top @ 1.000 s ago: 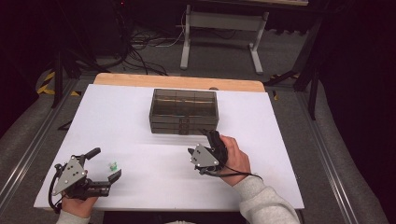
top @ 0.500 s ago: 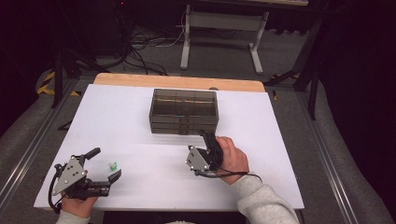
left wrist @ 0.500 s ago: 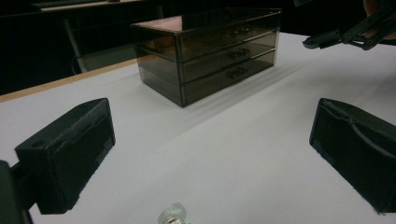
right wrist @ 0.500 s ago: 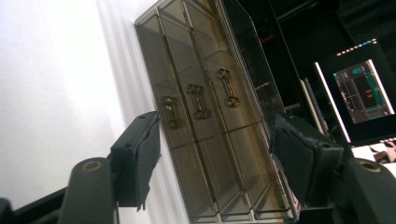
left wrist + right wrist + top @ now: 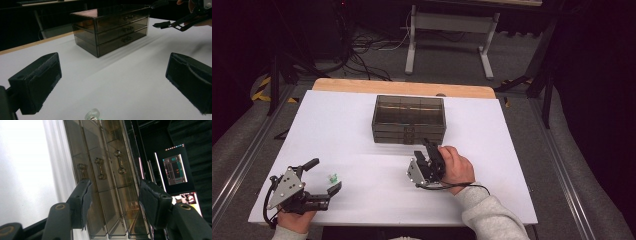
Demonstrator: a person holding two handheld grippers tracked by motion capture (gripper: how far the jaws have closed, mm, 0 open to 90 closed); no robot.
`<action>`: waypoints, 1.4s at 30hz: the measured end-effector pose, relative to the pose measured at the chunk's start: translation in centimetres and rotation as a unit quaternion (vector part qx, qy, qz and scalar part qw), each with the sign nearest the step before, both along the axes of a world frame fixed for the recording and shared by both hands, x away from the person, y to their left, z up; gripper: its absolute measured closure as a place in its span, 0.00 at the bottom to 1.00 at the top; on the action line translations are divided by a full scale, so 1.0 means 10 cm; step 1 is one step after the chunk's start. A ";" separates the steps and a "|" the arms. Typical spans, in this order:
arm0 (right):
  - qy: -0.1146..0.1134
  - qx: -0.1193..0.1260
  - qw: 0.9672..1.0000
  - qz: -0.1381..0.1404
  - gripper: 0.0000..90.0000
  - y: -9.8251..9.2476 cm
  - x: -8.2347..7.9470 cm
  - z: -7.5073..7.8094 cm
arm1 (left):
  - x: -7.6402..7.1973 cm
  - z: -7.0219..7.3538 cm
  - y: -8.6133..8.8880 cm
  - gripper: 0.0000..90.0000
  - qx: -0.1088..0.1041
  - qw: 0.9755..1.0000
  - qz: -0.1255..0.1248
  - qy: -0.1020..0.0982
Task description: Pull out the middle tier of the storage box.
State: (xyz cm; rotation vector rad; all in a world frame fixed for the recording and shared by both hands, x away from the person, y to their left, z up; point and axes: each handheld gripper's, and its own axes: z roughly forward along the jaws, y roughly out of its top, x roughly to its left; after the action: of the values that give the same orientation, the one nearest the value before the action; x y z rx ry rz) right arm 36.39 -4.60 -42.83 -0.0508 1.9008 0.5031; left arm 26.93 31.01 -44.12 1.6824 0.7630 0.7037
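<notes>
White table [image 5: 362,130] – dark cabled room, smoky drawer box [image 5: 409,119], right tongs [image 5: 430,150] closing, empty, left tongs [image 5: 324,176] released.

Drawer box [image 5: 409,119] behind right gripper [image 5: 428,152]; ring [image 5: 332,178] (small) far left

Bright overhead light on white table [image 5: 337,125], dark surroundings, soft shadows, slightly grainy, perhaps blurred foreground.
</notes>
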 end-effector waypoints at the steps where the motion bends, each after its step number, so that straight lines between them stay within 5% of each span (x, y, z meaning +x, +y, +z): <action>1: 0.000 0.000 1.000 0.000 0.49 0.00 0.00 0.00 | 0.00 0.00 0.00 0.01 0.000 1.000 0.000 0.000; 14: -0.035 -0.048 0.998 -0.016 0.53 0.11 0.05 -0.15 | -0.03 0.00 0.02 0.01 0.001 1.000 0.003 0.000; 24: -0.069 -0.090 0.993 -0.021 0.57 0.21 0.11 -0.26 | -0.08 -0.01 0.05 0.01 0.001 1.000 0.011 0.002; 42: -0.104 -0.125 0.986 -0.036 0.63 0.33 0.17 -0.41 | -0.13 -0.01 0.09 0.01 0.000 1.000 0.020 0.003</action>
State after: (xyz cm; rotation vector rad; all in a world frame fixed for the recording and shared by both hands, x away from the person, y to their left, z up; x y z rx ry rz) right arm 38.14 -1.25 -46.91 -0.1918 1.7442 0.2001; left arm 25.65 31.92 -44.21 1.6745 0.8014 0.7268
